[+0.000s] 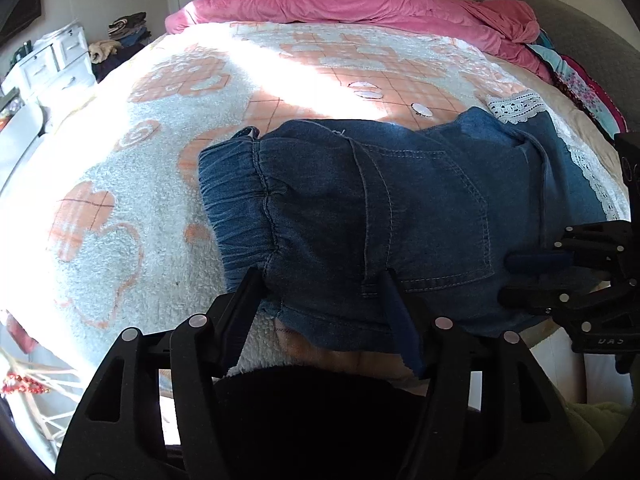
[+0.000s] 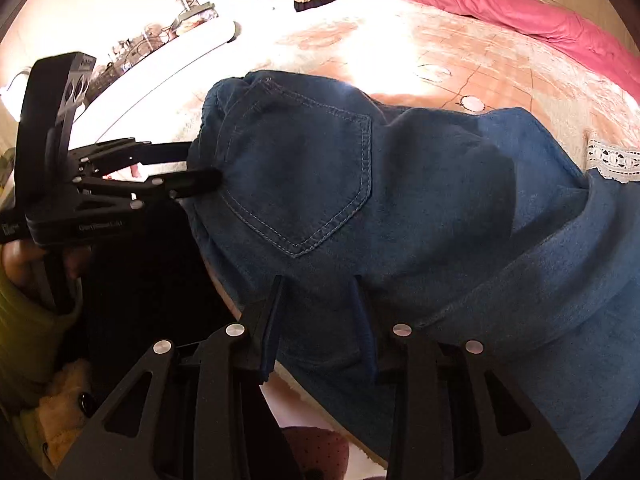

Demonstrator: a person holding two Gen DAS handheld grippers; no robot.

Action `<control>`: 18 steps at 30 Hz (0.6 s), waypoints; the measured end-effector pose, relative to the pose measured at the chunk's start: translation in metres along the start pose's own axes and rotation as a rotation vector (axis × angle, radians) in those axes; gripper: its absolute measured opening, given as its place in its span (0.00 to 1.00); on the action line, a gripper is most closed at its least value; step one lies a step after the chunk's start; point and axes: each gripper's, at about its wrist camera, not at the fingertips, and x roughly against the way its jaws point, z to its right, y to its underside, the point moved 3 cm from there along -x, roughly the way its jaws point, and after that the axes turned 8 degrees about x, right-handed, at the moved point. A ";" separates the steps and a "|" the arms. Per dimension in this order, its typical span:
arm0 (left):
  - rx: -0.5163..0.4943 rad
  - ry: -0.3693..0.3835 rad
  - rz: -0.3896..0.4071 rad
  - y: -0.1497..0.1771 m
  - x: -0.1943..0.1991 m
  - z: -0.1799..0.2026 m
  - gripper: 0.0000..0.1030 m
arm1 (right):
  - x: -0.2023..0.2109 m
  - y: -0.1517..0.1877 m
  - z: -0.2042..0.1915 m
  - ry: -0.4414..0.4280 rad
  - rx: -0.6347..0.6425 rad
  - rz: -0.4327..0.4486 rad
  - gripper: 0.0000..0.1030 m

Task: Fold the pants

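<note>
I look over a bed (image 1: 132, 184) in a bedroom, covered with a white fleecy blanket (image 1: 160, 208) that has orange patterns, and strong sun falls across its far part. A pink duvet (image 1: 360, 4) lies bunched along the far edge of the bed, and white drawers (image 1: 52, 60) stand on the left by the wall. The pants (image 1: 400, 208), blue denim with an elastic waistband (image 1: 236, 200) on the left and a back pocket (image 2: 304, 176) facing up, lie folded in a compact pile at the near edge of the bed, partly over a white lace trim (image 1: 516, 106) on the right. My left gripper (image 1: 324, 284) is at the near left corner of the pile, by the waistband; its jaws stand about half open, one finger on each side of the denim hem, and I do not see the pads pressing on the cloth. My right gripper (image 2: 320, 292) is at the near edge more to the right, just below the pocket; its jaws are open by a narrow gap, the denim lies under and between the fingers, and they do not pinch it. In the right wrist view the left gripper (image 2: 204, 164) reaches in from the left and its fingertips touch the edge of the pants. A hand (image 2: 24, 260) with a yellow-green sleeve (image 2: 28, 320) holds it.
</note>
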 end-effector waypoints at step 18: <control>-0.002 0.086 0.167 -0.014 0.072 0.022 0.64 | 0.101 0.005 0.058 0.176 -0.109 0.185 0.48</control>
